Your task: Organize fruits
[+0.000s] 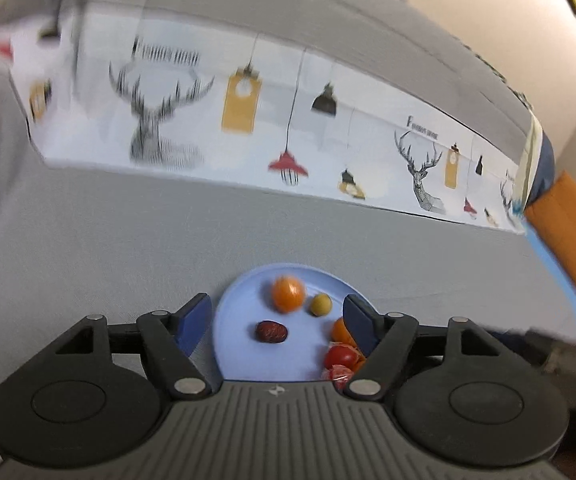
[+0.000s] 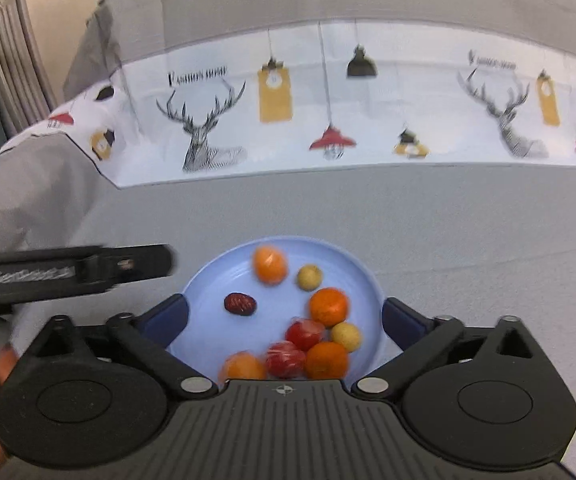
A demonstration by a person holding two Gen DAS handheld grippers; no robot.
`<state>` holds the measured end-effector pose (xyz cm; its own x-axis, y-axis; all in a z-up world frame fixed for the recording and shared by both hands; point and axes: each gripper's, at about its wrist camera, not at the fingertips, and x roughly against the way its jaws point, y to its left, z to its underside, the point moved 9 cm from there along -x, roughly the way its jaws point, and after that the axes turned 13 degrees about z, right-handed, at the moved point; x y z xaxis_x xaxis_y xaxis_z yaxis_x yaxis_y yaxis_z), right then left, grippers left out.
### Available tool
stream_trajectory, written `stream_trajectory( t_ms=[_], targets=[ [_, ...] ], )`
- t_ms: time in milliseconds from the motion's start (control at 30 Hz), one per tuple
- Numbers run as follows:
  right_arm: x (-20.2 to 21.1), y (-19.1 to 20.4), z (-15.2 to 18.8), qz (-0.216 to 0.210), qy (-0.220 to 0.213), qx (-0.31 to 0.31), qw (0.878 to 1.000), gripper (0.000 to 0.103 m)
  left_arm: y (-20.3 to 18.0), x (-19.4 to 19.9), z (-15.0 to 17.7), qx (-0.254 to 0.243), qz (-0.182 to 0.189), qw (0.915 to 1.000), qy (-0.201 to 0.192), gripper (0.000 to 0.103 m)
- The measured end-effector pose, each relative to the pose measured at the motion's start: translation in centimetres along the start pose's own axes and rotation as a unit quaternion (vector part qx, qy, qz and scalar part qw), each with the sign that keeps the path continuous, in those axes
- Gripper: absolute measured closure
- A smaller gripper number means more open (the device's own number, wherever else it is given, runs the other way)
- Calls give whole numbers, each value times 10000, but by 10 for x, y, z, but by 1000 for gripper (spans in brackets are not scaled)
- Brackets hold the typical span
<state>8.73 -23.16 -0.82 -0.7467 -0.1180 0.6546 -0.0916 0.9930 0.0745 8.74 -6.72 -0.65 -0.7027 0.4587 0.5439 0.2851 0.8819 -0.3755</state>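
pale blue is the plate (image 2: 204, 280), and it lies on a grey cloth (image 2: 448, 216) that covers the surface. all the fruits are on this plate. at the far side is one orange (image 2: 270, 264) with a small yellow-green fruit (image 2: 309, 277) just beside it, and a dark red date (image 2: 240, 304) lies alone more to the left. nearer to the camera the others make a tight group: a second orange (image 2: 329, 307), two red fruits (image 2: 305, 334) touching each other, a pale yellow fruit (image 2: 346, 336), and two more oranges (image 2: 326, 360) at the near rim.

the right gripper (image 2: 284, 312) hangs over the near part of the plate, its jaws spread wide, one blue pad at each side of the plate and nothing grasped. the left gripper (image 1: 278, 322) is also released, its pads apart over the left part of the plate and pressing on no fruit; from the right wrist view its black body shows at the left, above the cloth.

behind the plate a white band of the cloth (image 2: 368, 120) has printed deer heads and hanging lamps.
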Motion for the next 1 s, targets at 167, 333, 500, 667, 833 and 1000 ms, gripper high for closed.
stream_trajectory(
  t_ms=[167,333,500,667,833,1000],
  targets=[
    [24,-28,9,330,-122,-212,9992,1,-26,29,5,-184,-186,9993,265,25],
    [38,-41,32,516,-218,-309,9980,1,-45,42,44,-91,-361,9992,171,20],
    [33,-38,41,594,-284,5,9978,1,-42,26,81,-259,-512,9951,801,18],
    [17,-52,43,645,-70,-349,9973,1,-21,16,80,73,-806,9938,766,3],
    [8,-54,47,662,78,-431,9968,1,-4,16,75,343,-1067,9912,709,1],
    [2,-50,51,696,157,-272,9971,1,-6,11,71,375,-1000,9913,775,1]
  ],
)
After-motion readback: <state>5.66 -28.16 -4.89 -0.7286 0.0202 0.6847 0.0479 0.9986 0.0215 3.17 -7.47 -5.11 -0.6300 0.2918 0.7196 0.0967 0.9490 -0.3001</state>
